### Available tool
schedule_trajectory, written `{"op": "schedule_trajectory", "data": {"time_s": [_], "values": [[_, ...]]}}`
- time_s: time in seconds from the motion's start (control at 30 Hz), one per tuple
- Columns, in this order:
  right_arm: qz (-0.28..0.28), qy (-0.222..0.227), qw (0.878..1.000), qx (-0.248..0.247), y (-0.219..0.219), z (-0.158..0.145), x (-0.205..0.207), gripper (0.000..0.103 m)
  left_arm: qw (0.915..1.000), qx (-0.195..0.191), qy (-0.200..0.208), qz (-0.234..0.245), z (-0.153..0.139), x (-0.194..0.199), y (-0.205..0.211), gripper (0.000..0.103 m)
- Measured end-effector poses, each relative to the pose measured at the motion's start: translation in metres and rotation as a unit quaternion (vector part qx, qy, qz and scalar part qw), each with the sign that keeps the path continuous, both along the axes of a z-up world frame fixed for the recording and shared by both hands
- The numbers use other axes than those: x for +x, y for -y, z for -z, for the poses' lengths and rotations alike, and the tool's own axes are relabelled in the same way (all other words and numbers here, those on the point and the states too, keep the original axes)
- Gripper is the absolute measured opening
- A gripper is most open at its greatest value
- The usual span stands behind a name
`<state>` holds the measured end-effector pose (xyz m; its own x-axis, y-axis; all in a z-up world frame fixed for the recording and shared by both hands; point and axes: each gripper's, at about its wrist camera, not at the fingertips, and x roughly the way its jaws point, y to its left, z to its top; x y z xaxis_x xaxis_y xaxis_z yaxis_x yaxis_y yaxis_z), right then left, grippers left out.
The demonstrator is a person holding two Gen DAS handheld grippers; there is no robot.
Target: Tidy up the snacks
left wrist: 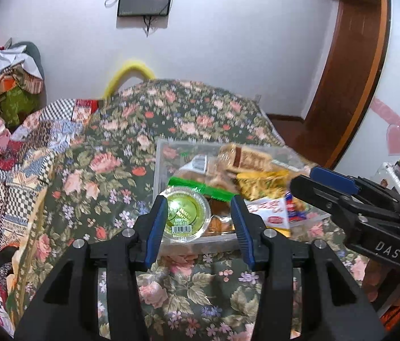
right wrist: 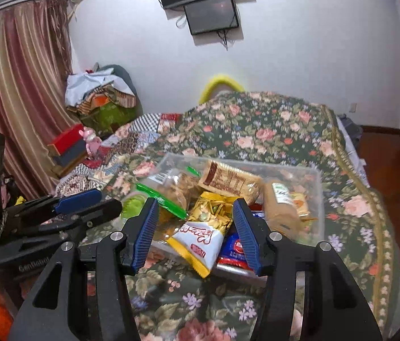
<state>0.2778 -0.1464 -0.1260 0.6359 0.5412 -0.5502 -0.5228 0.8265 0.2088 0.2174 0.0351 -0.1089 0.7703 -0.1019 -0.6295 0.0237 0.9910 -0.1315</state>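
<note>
Grippers hover above the near edge of a clear plastic bin (right wrist: pixel 317 187) on the floral bedspread (left wrist: pixel 92 153). The left gripper (left wrist: pixel 198 218) has its blue pads spread, nothing between them, over a green-lidded cup (left wrist: pixel 184 213) in the bin's near left corner. The right gripper (right wrist: pixel 195 228) is likewise spread and empty, above a white-and-yellow snack packet (right wrist: pixel 200 241) hanging over the near rim. Farther in lie a yellow bag (right wrist: pixel 214 207), a zip bag of cookies (right wrist: pixel 174 187) and a brown cracker pack (right wrist: pixel 228 183).

L hand-held gripper (left wrist: pixel 200 221) & R hand-held gripper (right wrist: pixel 195 227): jaws apart, empty, angled down.
</note>
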Motion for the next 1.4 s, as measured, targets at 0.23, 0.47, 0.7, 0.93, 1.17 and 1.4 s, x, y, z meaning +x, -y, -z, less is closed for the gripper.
{"op": "schedule_trajectory", "data": {"time_s": [0.23, 0.47, 0.7, 0.93, 1.17, 1.4], "values": [[0.011, 0.053, 0.998, 0.025, 0.024, -0.048, -0.039, 0.051, 0.9974, -0.007, 0.071, 0.003, -0.057, -0.046, 0.005, 0.046], [0.027, 0.113, 0.992, 0.045, 0.041, -0.090, -0.084, 0.060, 0.9882, 0.001, 0.153, -0.003, -0.110, -0.100, 0.013, 0.060], [0.045, 0.155, 0.986, 0.044, 0.046, -0.105, -0.117, 0.084, 0.9791, 0.025, 0.202, -0.014, -0.134, -0.138, 0.023, 0.086], [0.071, 0.170, 0.982, 0.041, 0.046, -0.105, -0.124, 0.103, 0.9756, 0.037, 0.215, -0.021, -0.138, -0.154, 0.029, 0.101], [0.078, 0.177, 0.981, 0.032, 0.048, -0.105, -0.128, 0.103, 0.9752, 0.048, 0.215, -0.018, -0.135, -0.158, 0.033, 0.102], [0.082, 0.176, 0.981, 0.030, 0.051, -0.102, -0.134, 0.103, 0.9758, 0.051, 0.212, -0.017, -0.133, -0.157, 0.034, 0.103]]}}
